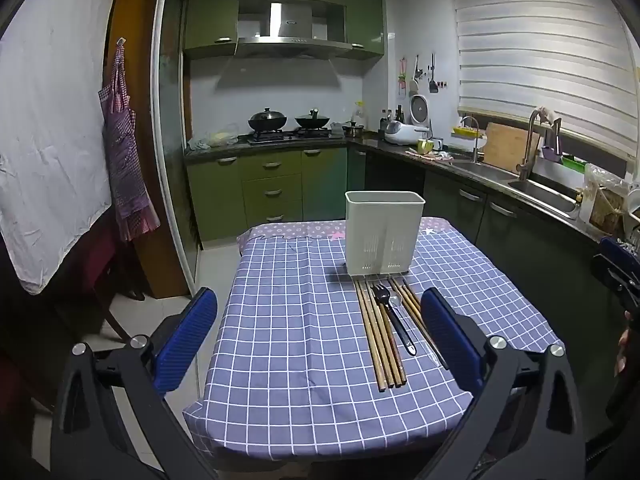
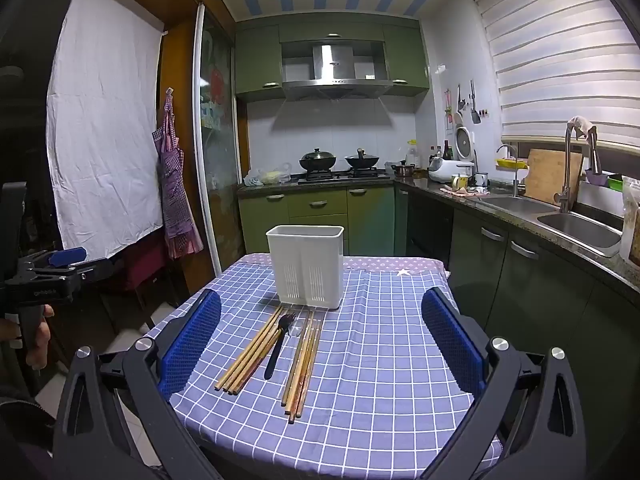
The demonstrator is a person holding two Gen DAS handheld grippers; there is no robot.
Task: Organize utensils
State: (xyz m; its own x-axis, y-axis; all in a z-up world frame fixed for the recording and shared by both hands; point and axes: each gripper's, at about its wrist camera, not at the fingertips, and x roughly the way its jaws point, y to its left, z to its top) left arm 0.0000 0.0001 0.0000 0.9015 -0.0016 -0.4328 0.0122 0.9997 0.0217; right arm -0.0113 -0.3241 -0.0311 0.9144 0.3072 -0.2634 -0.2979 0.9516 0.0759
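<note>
Utensils: wooden chopsticks (image 2: 256, 354) and black plastic fork (image 2: 278, 344); right bunch partly hidden in left view.
Clear spoon (image 1: 396, 304): barely readable.
White plastic caddy (image 2: 306, 266): inside hidden.
Left gripper (image 1: 320, 340): spread wide, empty.
Right gripper (image 2: 320, 344): same.

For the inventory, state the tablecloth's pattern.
The tablecloth is a purple-blue check with thin white grid lines; the right wrist view shows it best.

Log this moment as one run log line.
left gripper open | right gripper open | chopsticks, fork on table | holder upright
</note>
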